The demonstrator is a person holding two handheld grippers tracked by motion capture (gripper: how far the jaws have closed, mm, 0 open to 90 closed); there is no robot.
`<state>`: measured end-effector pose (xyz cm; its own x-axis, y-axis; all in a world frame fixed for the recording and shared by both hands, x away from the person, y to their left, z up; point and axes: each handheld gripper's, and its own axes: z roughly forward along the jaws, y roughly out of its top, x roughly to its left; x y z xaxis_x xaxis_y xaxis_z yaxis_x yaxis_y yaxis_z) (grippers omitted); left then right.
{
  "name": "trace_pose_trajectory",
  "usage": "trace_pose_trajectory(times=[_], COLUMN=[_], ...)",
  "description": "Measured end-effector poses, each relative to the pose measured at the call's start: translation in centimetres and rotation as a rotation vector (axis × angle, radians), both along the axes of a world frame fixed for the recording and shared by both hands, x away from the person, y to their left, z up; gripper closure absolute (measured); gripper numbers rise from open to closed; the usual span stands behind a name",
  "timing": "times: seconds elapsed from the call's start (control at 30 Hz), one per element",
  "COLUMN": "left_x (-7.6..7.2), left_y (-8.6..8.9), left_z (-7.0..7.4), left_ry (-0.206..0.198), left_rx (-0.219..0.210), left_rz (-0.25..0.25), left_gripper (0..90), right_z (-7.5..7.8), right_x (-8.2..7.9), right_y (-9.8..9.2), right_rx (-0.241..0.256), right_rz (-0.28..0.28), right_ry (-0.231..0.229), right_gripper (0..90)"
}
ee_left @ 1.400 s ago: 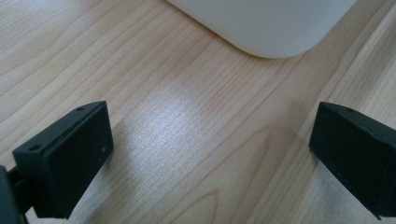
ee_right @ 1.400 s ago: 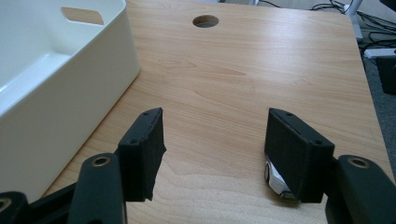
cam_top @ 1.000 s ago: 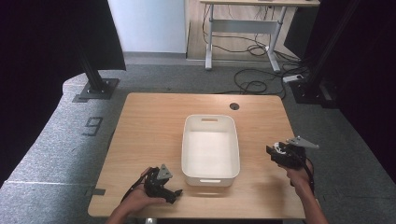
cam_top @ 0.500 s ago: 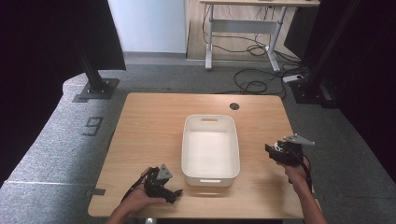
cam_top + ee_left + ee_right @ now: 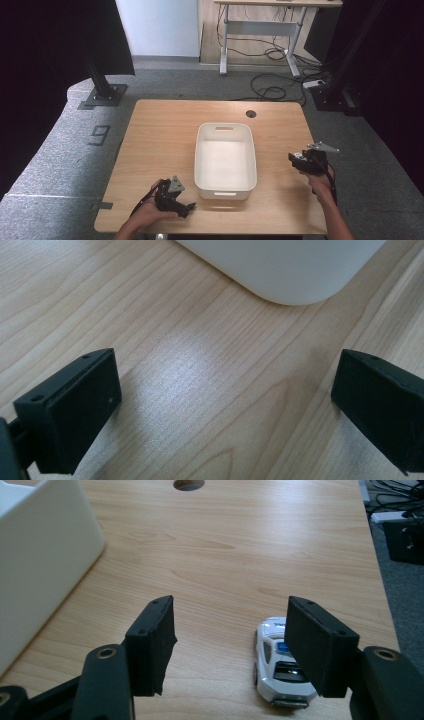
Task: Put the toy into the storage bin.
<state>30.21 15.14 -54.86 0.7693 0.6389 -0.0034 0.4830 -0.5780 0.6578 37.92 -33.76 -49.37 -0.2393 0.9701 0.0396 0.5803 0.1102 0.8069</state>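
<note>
High view: the right gripper (image 5: 296, 159) hangs above the table (image 5: 160, 130) right of the white bin (image 5: 225, 186), and the left gripper (image 5: 186, 207) rests spread just left of the bin's near corner. Left gripper view: its 2 jaws stand wide apart over bare wood, grasping nothing. Right gripper view: the jaws are released, and the white toy car (image 5: 274, 665) sits on the table just below the right-hand jaw, partly hidden by it; the car is judged light, rigid and smooth-sided, best clamped across its 2 flanks at mid-body.

A light wooden table (image 5: 165, 145) stands on grey speckled carpet (image 5: 60, 150), a round cable hole (image 5: 251, 113) near its far edge. Black curtains (image 5: 40, 60) fill the left and right of the frame. Top centre: a pale wall panel (image 5: 157, 27), a white-legged desk (image 5: 260, 25) and loose cables (image 5: 272, 85). A "9" (image 5: 99, 135) marks the carpet.
</note>
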Motion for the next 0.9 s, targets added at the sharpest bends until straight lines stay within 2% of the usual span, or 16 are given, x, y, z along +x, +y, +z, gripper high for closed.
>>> trace_pose_trajectory(times=[0.2,0.57,0.9], left_x=[0.0,0.0,0.0], left_y=[0.0,0.0,0.0], left_z=[0.0,0.0,0.0], left_ry=[0.000,0.001,0.000], left_rx=[-0.001,-0.001,-0.001], left_rz=[0.001,0.001,0.001], left_gripper=[0.0,0.0,0.0], right_z=[-0.6,-1.2,-1.3], right_x=[0.7,0.6,0.7], right_y=[-0.5,-1.5,-1.7], right_rx=[0.007,0.012,0.007], right_rz=[-0.025,-0.068,-0.073], right_ry=[0.016,0.025,0.035], right_gripper=[35.6,35.2,35.0])
